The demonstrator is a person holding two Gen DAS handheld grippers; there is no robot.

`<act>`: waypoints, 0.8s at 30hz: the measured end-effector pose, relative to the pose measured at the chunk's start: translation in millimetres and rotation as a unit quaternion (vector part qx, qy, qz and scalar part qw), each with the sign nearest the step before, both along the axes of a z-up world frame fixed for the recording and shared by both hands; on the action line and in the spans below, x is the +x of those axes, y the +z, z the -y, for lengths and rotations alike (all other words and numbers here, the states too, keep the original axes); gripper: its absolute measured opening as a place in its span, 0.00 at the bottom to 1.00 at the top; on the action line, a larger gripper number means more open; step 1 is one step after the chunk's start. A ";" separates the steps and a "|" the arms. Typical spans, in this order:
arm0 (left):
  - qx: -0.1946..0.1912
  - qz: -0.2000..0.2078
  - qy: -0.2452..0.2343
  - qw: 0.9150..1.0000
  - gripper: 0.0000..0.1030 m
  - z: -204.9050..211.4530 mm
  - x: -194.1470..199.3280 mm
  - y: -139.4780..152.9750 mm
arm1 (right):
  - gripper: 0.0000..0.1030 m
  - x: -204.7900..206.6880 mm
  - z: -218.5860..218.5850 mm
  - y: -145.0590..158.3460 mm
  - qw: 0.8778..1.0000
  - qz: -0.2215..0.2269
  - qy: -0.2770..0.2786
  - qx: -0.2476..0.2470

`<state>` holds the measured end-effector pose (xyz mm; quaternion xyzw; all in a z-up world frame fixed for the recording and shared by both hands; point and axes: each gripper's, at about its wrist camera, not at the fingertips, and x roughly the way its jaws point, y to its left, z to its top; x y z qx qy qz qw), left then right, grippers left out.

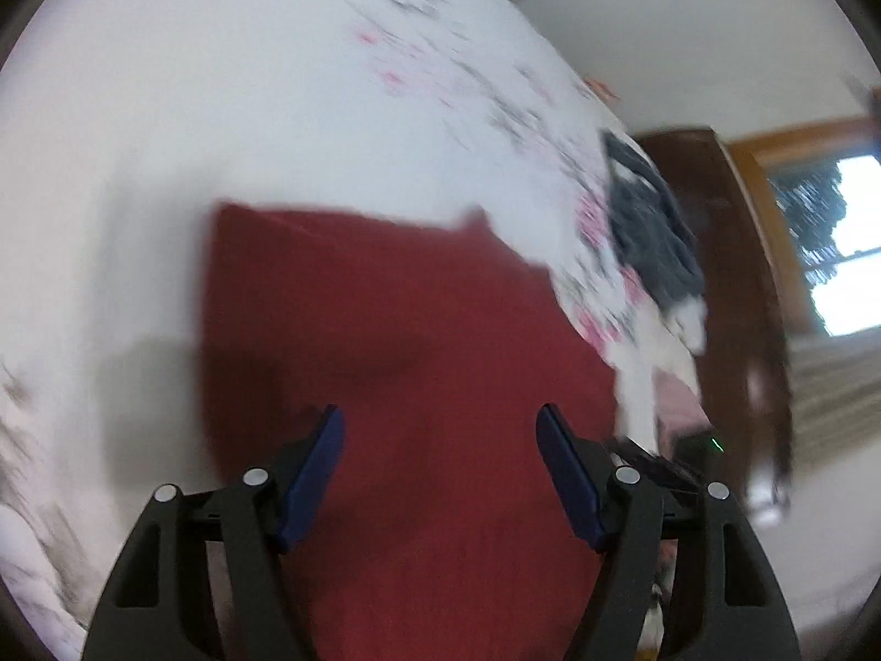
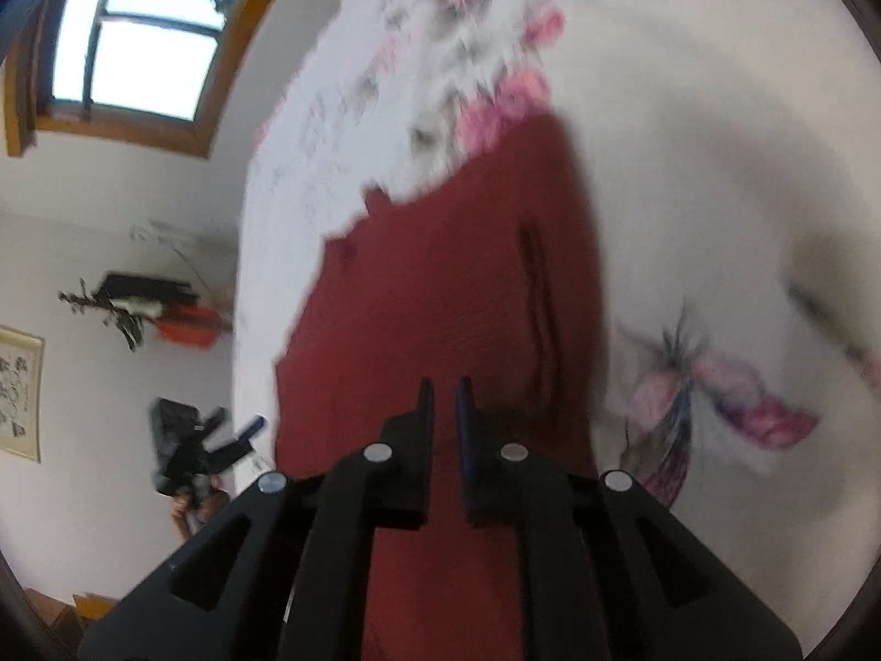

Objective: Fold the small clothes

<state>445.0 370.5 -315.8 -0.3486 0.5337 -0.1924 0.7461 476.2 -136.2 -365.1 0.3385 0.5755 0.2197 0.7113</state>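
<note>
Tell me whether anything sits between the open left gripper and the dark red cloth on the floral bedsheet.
Nothing visible does. The left gripper hangs open directly over the dark red cloth, with only air between. The dark grey garment lies off to the side on the floral bedsheet.

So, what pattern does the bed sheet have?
White sheet with pink flowers; right wrist view shows it best.

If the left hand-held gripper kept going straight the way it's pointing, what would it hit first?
Most likely the red garment lying on the floral bedsheet. The left hand-held gripper stands open over it, nothing in between, though blur makes depth uncertain.
</note>
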 end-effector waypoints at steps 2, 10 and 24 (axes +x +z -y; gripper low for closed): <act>0.044 -0.039 -0.014 0.998 0.65 5.5 -2.8 -21.6 | 0.00 -1.2 0.0 -15.1 0.999 -0.015 -0.001 -0.030; 0.027 -0.018 -0.052 0.998 0.62 22.7 -22.4 -17.9 | 0.13 -14.1 -53.2 15.3 0.998 0.020 0.057 -0.020; 0.037 -0.033 -0.010 0.999 0.73 -11.1 -155.7 39.4 | 0.51 -129.1 -13.0 67.1 0.996 -0.022 0.073 -0.041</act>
